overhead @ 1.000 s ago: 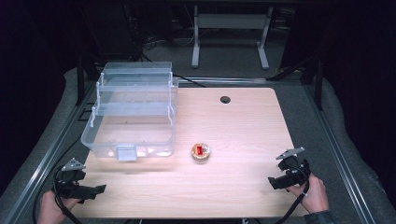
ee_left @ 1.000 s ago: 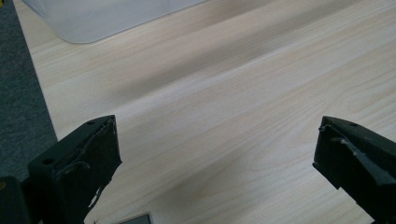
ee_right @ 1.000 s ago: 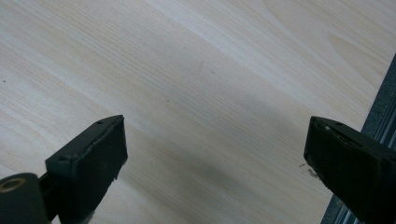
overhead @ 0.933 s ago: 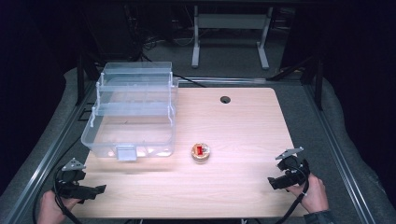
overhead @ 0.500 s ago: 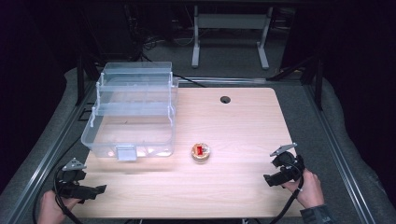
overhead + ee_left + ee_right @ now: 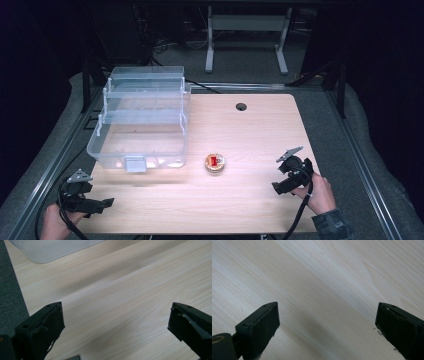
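A clear plastic tiered box point(image 6: 140, 120) stands open on the left half of the wooden table point(image 6: 250, 130). A small round tin with a red label point(image 6: 214, 162) lies near the table's middle, right of the box. My left gripper point(image 6: 102, 205) rests at the front left corner, open, with bare wood between its jaws; the same open left gripper point(image 6: 115, 322) faces a corner of the clear box point(image 6: 50, 250). My right gripper point(image 6: 280, 186) hovers at the front right, open over bare wood, well right of the tin. The right gripper point(image 6: 327, 322) holds nothing.
A round cable hole point(image 6: 241, 106) sits near the table's far edge. Grey padding point(image 6: 360, 150) borders the table on both sides. A white metal stand point(image 6: 245, 30) stands behind the table in the dark.
My right gripper has moved up and to the left, toward the table's middle. The left gripper, the box and the tin have stayed put.
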`<action>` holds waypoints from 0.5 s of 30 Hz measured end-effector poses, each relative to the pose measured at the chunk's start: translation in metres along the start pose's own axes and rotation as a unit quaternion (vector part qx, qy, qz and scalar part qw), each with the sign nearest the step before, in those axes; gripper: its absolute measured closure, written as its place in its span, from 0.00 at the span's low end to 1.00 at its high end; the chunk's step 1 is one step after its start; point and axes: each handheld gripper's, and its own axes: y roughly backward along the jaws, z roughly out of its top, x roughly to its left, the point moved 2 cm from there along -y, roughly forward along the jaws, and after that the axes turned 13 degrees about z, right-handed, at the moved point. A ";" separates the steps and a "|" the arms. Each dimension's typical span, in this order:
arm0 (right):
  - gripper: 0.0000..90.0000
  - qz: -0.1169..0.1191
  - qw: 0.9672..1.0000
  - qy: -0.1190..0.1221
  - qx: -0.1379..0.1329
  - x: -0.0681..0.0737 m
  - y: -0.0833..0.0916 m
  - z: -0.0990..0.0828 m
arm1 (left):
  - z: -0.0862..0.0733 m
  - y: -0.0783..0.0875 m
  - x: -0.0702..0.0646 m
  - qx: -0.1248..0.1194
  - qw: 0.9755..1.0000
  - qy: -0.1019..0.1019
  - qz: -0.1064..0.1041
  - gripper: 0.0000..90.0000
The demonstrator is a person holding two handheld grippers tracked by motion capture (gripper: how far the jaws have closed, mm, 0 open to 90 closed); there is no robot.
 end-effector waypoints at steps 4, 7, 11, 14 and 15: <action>0.05 0.009 1.000 0.008 -0.005 0.002 -0.004 0.008 | 0.000 -0.001 0.000 0.002 1.000 -0.002 -0.001 0.00; 0.05 0.008 1.000 0.015 -0.001 0.005 -0.006 0.015 | 0.000 -0.001 -0.001 0.003 1.000 -0.002 -0.002 0.00; 0.05 0.014 1.000 0.028 0.002 0.008 -0.009 0.027 | 0.000 0.001 -0.001 0.001 1.000 -0.002 -0.001 0.00; 0.05 0.022 0.999 0.033 0.002 0.011 -0.011 0.037 | 0.000 0.001 0.001 0.000 1.000 0.001 -0.001 0.00; 0.05 0.020 0.999 0.039 0.004 0.012 -0.010 0.041 | 0.000 0.001 0.001 0.001 1.000 0.002 -0.001 0.00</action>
